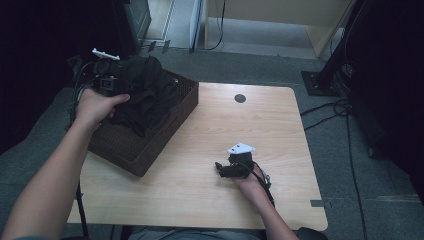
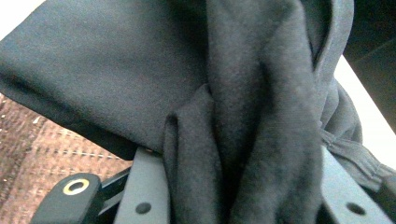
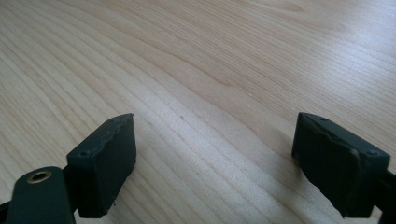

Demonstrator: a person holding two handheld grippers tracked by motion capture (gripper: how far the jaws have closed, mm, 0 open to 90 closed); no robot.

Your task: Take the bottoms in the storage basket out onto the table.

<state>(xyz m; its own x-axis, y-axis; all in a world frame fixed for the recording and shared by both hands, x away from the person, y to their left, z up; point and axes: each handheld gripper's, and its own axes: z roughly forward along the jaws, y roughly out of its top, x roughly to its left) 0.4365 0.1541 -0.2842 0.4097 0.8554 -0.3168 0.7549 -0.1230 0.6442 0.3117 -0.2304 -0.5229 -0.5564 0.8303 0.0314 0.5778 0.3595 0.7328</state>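
1. L gripper (image 1: pixel 111 75) in high view: jaw tips buried in dark cloth (image 1: pixel 142 92), can't see them there; its cable is lost against the dark bg
2. Left gripper view: cloth (image 2: pixel 243 116) covers most of the frame, jaw tips hidden; just the grey inner plates show at the bottom w/ a thick bunch of fabric squeezed between them, so jaws are part-closed & gripping the cloth
3. Basket (image 1: pixel 150 142) interior mostly covered by the cloth, can't tell what else is inside; woven brown wall (image 2: pixel 42 154) shows at lower left in left gripper view
4. Cloth: black/charcoal, soft fleecy surface, deep vertical folds, a seamed edge at right; bunched up, top part lifted at the gripper, rest draped down into the basket at the table's (image 1: pixel 250 130) left-rear
5. R gripper (image 1: pixel 235 165) rests low on the wood table, well apart from basket; jaws (image 3: pixel 219 154) wide open, nothing between, just bare wood grain
6. Room around the table v. dark, hard to read
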